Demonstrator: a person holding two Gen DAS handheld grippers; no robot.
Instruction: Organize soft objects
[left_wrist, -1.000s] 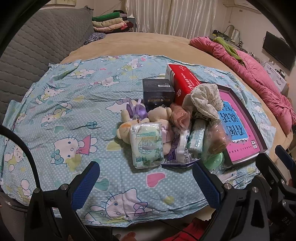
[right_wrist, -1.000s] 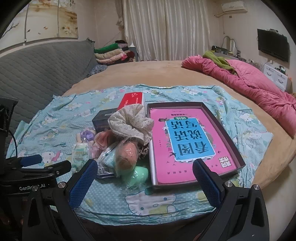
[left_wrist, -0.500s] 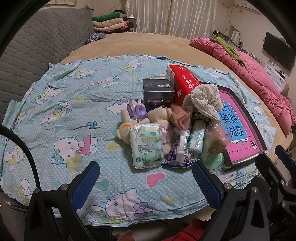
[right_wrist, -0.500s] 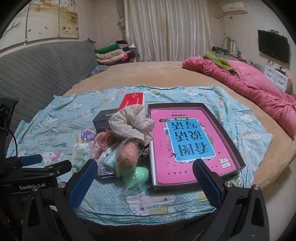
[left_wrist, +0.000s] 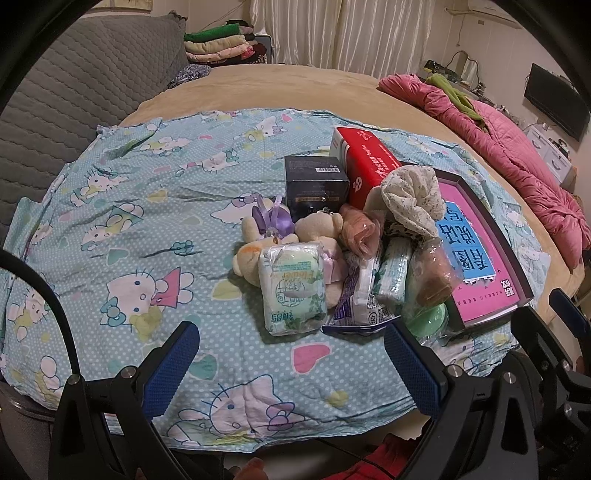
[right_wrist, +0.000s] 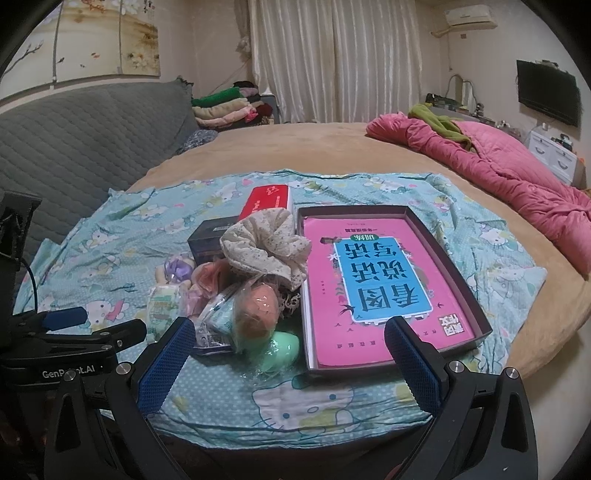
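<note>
A heap of soft things lies on the Hello Kitty sheet (left_wrist: 122, 221): a green tissue pack (left_wrist: 291, 291), a beige teddy bear (left_wrist: 317, 229), a purple bow (left_wrist: 273, 219), a floral scrunchie (left_wrist: 412, 201) (right_wrist: 269, 247), a bagged orange sponge (right_wrist: 258, 314) and a green sponge (right_wrist: 282, 350). A dark tray (right_wrist: 461, 280) holding a pink book (right_wrist: 380, 288) sits to the heap's right. My left gripper (left_wrist: 291, 373) is open, short of the tissue pack. My right gripper (right_wrist: 290, 369) is open, near the sheet's front edge, empty.
A black box (left_wrist: 316, 182) and a red box (left_wrist: 365, 162) stand behind the heap. A pink quilt (right_wrist: 498, 173) lies at the far right, a grey padded headboard (right_wrist: 74, 140) to the left, folded clothes (right_wrist: 225, 105) at the back. The left gripper's body (right_wrist: 55, 350) shows in the right wrist view.
</note>
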